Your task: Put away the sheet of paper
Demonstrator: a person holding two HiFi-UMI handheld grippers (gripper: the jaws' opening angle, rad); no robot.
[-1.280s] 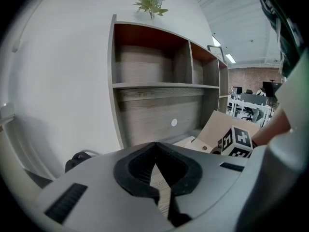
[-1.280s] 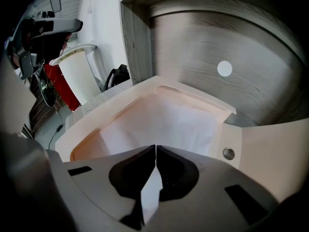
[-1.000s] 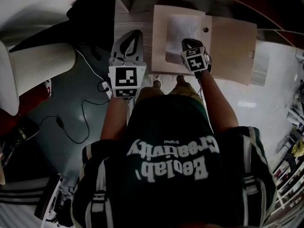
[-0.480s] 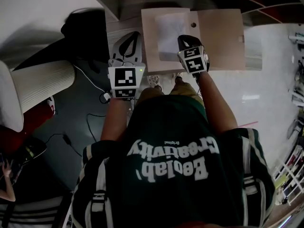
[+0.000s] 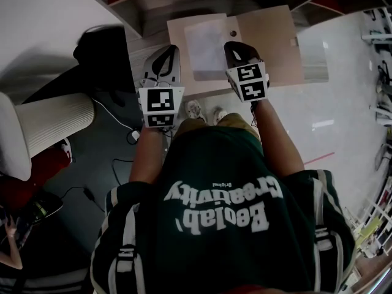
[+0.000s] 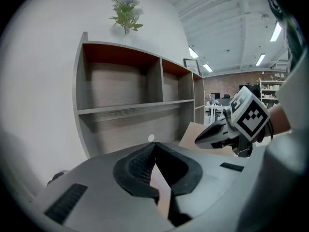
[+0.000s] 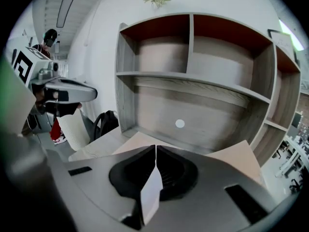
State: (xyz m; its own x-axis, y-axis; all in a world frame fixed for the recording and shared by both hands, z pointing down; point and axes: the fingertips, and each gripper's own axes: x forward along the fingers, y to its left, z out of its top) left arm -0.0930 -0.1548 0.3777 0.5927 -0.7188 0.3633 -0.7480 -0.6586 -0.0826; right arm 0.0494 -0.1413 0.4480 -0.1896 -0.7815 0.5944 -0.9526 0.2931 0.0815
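Observation:
An open brown folder (image 5: 269, 41) is held up in front of the shelves, with the white sheet of paper (image 5: 205, 45) lying on its left half. My left gripper (image 5: 166, 51) is shut on the folder's left edge, and a brown strip of folder (image 6: 161, 190) shows between its closed jaws. My right gripper (image 5: 236, 46) is shut at the sheet's right edge. In the right gripper view, the white sheet (image 7: 150, 190) is pinched between the closed jaws of my right gripper (image 7: 155, 149), with the folder (image 7: 239, 161) spread beyond.
A wooden shelf unit (image 7: 193, 86) with open compartments stands straight ahead, a plant (image 6: 125, 13) on top. A desk surface (image 7: 96, 144) lies below it. A white chair (image 5: 49, 127), a black bag (image 5: 101, 48) and floor cables (image 5: 122, 164) are at the left.
Both grippers have risen with the folder and sheet, lifting them off the desk toward the shelves. The jaws stayed closed throughout.

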